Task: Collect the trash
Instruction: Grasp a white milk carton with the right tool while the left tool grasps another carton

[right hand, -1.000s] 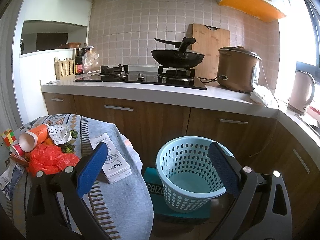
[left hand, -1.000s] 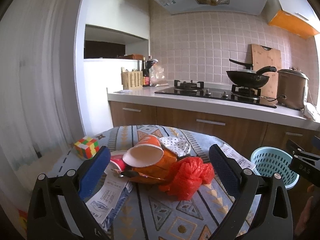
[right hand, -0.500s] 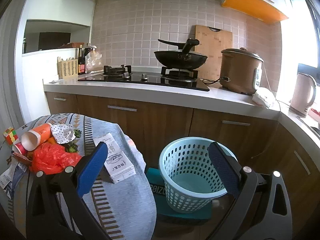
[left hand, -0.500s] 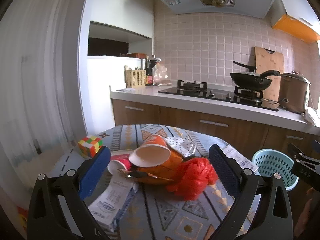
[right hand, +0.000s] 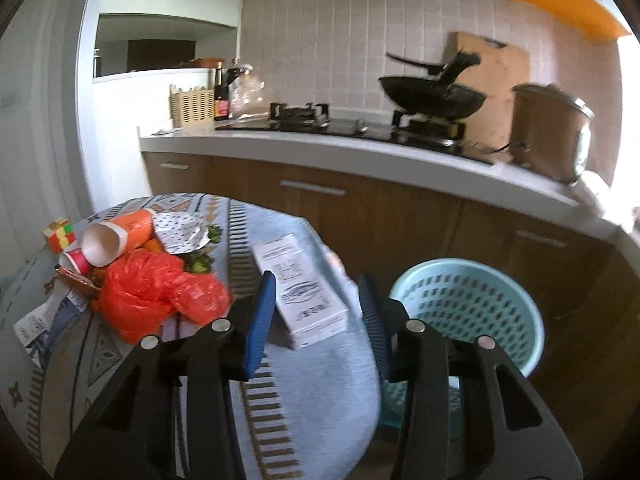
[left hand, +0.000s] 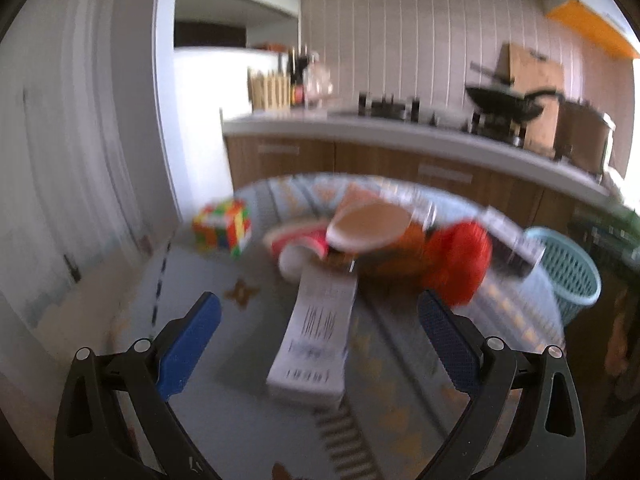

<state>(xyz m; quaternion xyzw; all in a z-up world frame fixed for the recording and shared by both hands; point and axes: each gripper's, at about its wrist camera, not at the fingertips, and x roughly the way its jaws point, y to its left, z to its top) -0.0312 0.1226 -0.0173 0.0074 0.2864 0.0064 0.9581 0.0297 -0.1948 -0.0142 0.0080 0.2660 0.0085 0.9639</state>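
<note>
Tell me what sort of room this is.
A home kitchen, most likely: a gas hob with a black wok sits on the counter, with a rice cooker beside it.

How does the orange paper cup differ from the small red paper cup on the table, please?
The orange paper cup is clearly larger and lies on top of the pile; the small red paper cup sits lower, tucked under it. The orange one shows its whole side; the red one is mostly hidden. Both lie tipped over on the patterned tablecloth, with open mouths facing the cameras.
</note>
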